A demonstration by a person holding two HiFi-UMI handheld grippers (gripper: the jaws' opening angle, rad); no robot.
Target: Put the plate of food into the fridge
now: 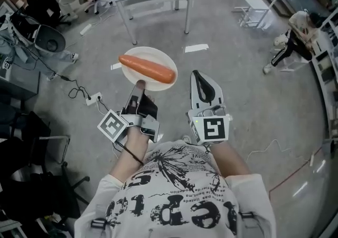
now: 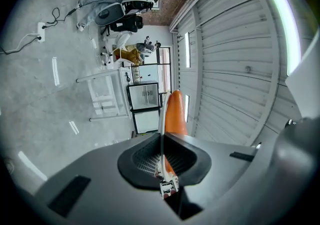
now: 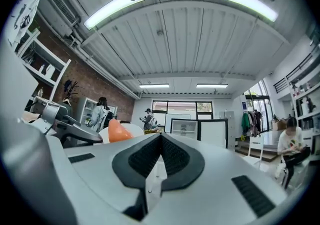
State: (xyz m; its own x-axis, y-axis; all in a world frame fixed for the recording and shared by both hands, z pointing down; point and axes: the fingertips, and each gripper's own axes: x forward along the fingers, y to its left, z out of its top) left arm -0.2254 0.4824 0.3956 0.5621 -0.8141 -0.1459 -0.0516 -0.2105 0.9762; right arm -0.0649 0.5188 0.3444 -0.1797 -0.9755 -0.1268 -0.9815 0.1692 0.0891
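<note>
Left gripper [image 1: 138,85]: pinching the near rim of the plate [image 1: 134,56], up over the floor [image 1: 248,99].
Right gripper [image 1: 202,79]: pressed together, empty, near the plate.
Plate: stiff, likely breakable; thin rim good to pinch, best kept flat.
Carrot [image 1: 147,68]: loose, could roll off.
Head view: whole plate from above.
Left gripper view: only the rim edge-on, carrot behind it.

White round plate [image 1: 145,53] is out ahead of the left gripper [image 1: 138,87], held level, the jaws pinched on its near rim. One long orange carrot [image 1: 147,69] lies flat across the middle, crosswise to that gripper. It nearly spans the plate, its thicker, rounded end toward the right gripper's [image 1: 198,76] side. In the left gripper view the rim runs edge-on between the jaws, with the carrot just beyond them.
</note>
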